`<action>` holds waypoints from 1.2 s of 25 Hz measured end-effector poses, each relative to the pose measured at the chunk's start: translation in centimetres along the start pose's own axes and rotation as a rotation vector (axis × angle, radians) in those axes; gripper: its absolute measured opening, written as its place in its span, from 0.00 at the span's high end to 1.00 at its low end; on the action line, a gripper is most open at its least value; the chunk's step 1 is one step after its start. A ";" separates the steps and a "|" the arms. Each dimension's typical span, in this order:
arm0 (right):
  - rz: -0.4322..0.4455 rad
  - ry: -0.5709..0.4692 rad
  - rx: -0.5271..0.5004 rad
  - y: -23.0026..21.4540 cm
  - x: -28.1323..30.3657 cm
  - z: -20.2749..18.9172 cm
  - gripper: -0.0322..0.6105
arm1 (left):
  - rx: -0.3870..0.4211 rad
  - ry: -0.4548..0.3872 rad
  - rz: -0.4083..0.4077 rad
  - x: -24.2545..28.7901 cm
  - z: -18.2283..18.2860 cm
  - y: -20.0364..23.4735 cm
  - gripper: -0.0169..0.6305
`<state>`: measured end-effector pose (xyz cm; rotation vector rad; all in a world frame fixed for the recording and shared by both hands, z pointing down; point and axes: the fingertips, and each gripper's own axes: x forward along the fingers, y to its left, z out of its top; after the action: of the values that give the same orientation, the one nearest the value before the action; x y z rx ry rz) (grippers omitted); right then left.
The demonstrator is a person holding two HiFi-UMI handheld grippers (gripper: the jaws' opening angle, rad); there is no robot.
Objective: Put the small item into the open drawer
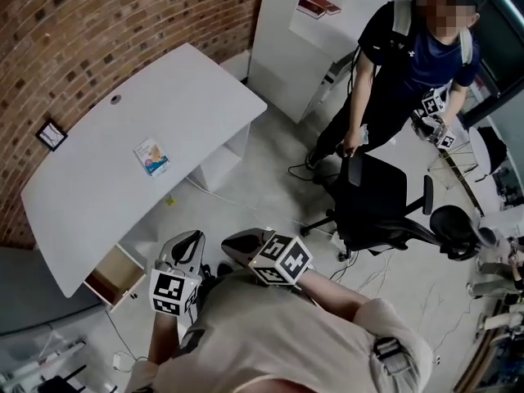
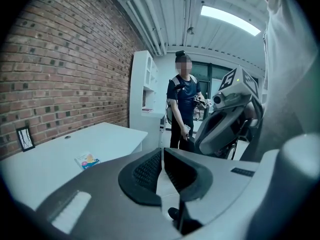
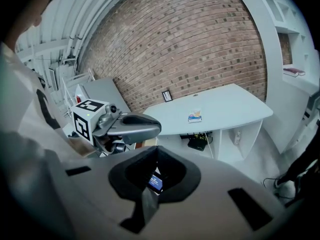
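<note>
**Asker:** Where are you with it?

**Me:** At the start, I'd say. The small item [image 1: 152, 155], a flat colourful packet, lies on top of the white desk [image 1: 188, 88], near its middle. The open drawer [image 1: 115, 275] juts out under the desk's near end, well apart from the packet. Nothing has been picked up yet.

**Asker:** And your claws?

**Me:** My left claw [image 2: 161, 154] has its pads closed tip to tip with nothing between them. My right claw [image 3: 156, 151] is also closed at the tips. A small blue patch [image 3: 156, 183] shows in the hollow behind them. I can't tell what it is, and the tips don't seem to pinch it. I hold both claws close to my chest, short of the desk.

**Asker:** So what's next?

**Me:** I need to reach one claw over the desktop, part its jaws, and come down low on the packet. It's thin and lies flat, so I'll probably need to catch an edge. Then I carry it to the drawer.

**Asker:** Anything in your way?

**Me:** No. The other person [image 1: 409, 64] and the office chair [image 1: 377, 199] are off to the far side.
</note>
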<state>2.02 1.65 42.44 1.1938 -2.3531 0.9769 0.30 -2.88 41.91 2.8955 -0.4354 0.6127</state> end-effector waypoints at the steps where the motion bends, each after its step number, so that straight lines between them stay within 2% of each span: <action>1: 0.007 0.000 -0.004 -0.7 -0.2 0.4 0.95 | -0.001 0.001 0.006 0.6 0.4 0.1 0.95; 10: 0.090 0.031 -0.032 -6.6 -0.9 4.1 0.95 | -0.039 0.017 0.100 5.5 3.9 3.6 0.95; 18: 0.154 0.066 -0.044 -11.9 -2.4 4.6 0.95 | -0.084 0.037 0.194 9.6 4.4 4.7 0.95; 22: 0.233 0.106 -0.054 -12.5 -3.5 4.0 0.95 | -0.098 0.080 0.323 8.8 3.9 5.1 0.95; 26: 0.192 0.068 -0.075 -17.8 -5.6 5.5 0.95 | 0.005 0.042 0.383 12.8 6.7 8.5 0.95; 28: 0.190 0.067 -0.047 -18.6 -4.7 5.8 0.95 | 0.008 0.086 0.434 12.1 5.2 10.9 0.95; 30: 0.209 0.083 -0.027 -17.9 -2.8 6.1 0.95 | -0.006 0.149 0.496 9.3 3.1 13.6 0.95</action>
<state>18.11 -8.43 44.24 0.8926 -2.4519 1.0350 5.35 -18.71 44.13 2.7095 -1.1433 0.8794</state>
